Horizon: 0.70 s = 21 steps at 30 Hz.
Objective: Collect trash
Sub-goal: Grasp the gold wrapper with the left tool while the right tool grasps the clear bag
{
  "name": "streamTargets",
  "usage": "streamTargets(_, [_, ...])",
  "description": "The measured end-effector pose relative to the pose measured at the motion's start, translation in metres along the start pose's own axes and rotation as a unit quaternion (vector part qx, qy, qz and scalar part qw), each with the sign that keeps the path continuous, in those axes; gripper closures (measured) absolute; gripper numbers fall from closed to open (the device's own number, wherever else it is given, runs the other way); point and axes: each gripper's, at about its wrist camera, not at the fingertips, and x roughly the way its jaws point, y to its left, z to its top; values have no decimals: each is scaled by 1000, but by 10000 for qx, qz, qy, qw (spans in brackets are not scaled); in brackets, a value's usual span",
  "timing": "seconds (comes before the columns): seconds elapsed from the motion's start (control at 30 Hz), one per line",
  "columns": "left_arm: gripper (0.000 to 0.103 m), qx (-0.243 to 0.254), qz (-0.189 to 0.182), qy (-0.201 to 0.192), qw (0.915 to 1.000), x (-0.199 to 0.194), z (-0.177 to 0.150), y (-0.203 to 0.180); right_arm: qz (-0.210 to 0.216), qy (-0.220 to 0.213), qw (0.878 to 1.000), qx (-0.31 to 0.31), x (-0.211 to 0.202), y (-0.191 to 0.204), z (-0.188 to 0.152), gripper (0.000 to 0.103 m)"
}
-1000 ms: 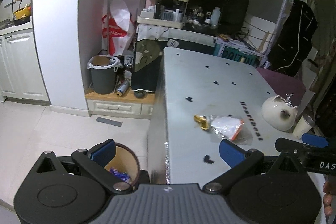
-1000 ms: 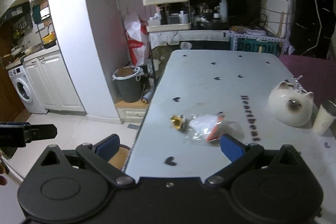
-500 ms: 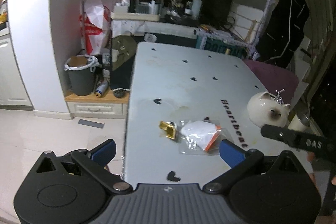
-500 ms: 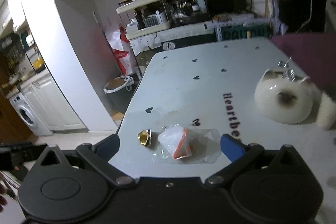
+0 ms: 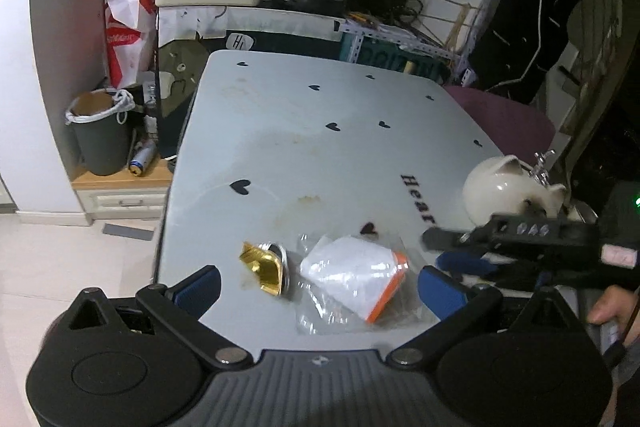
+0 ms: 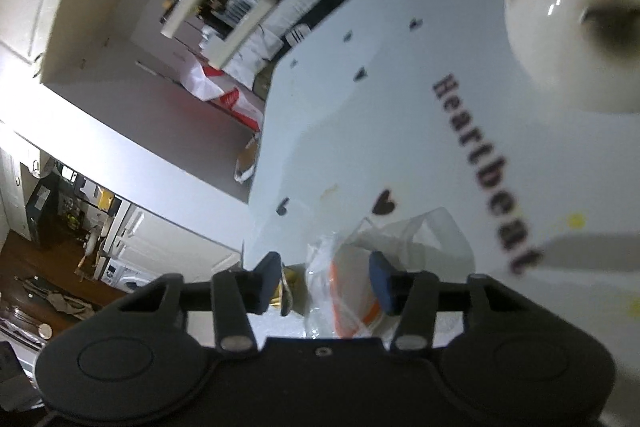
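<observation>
Clear plastic wrapper (image 5: 354, 281), white and orange, crumpled, right tool (image 6: 324, 277) seemingly straddling it, left tool (image 5: 320, 285) wide.

Dim, fisheye-warped; right wrist view motion-blurred.

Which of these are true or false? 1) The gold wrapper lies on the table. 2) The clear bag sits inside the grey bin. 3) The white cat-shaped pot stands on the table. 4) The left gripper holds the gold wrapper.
1) True: the gold wrapper lies on the table.
2) False: the clear bag lies on the table; the grey bin stands on the floor.
3) True: the cat-shaped pot stands there.
4) False: the left gripper is open, holding nothing.
</observation>
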Motion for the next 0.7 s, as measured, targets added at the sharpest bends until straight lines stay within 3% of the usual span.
streamTargets(0.2, [2,-254,109,108,9996,33,-1,15,113,451,9989,-67,44,-1,0,57])
streamTargets(0.3, [8,-334,142,196,9991,46,-3,23,144,619,9978,-186,58,3,-3,68])
streamTargets(0.37, [13,-424,157,234,9987,54,-4,27,171,672,9973,-229,59,3,-5,84])
streamTargets(0.43, [19,-551,168,264,9980,61,-5,33,159,690,9972,-233,57,2,-10,92])
streamTargets(0.7, [33,-910,529,370,9938,96,-8,33,-10,447,9990,-93,32,-3,-34,95])
